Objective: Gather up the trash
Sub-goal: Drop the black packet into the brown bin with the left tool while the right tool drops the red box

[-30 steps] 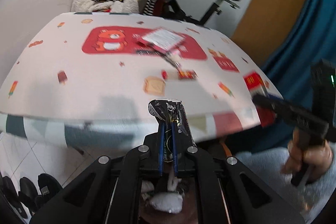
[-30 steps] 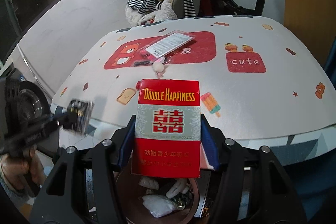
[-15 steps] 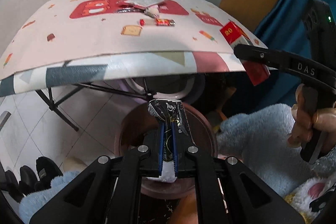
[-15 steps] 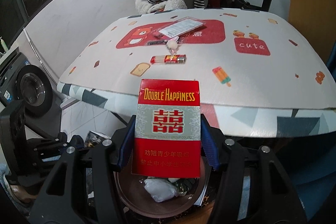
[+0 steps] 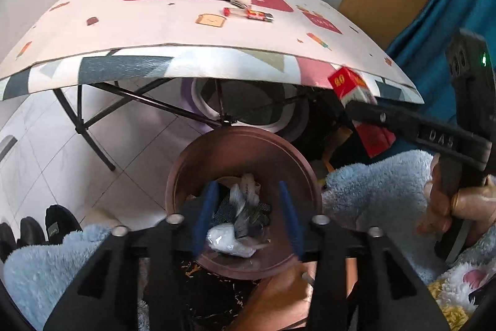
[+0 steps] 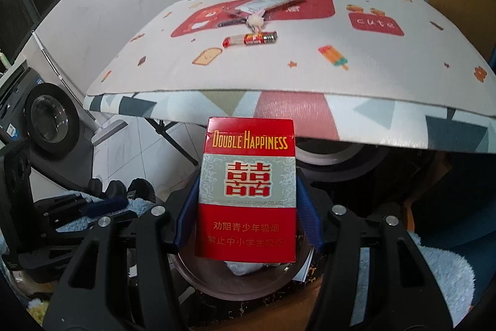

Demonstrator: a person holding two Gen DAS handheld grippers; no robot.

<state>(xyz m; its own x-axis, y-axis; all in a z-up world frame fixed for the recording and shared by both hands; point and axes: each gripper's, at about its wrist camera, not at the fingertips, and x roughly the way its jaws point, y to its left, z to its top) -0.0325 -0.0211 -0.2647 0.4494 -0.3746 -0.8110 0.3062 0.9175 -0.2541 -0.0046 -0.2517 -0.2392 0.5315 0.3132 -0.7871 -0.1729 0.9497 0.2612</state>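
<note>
left gripper lets the wrapper go over the bin

**left wrist view.** left gripper [image 5: 248, 216] is seen with its jaws parted; they have just been opening, and nothing is pinched between the blue pads [image 5: 206, 211] any more. the dark crumpled wrapper [image 5: 248, 214], held half a second ago, is now seen blurred among the litter in the brown bin [image 5: 245, 145], so that piece is judged as dropped. a white wad [image 5: 228, 239] lies beside it. the red cigarette pack [image 5: 359, 104] is seen at the right, carried by the right gripper [image 5: 369, 114] near the table's edge, not yet over the bin.

**right wrist view.** the right gripper [image 6: 248, 207] is clamped on the cigarette pack [image 6: 248, 191], which is held upright by its sides, with the bin's rim [image 6: 217, 287] showing under it. a red-labelled stick wrapper [image 6: 251, 38] and a clear packet [image 6: 266, 0] are left on the table [image 6: 387, 76], so more collecting is judged to remain. the overhanging tablecloth and the fluffy blue fabric [image 6: 440, 275] crowd the bin; the left gripper [image 6: 102, 205] is close at the left and could be knocked.
</note>
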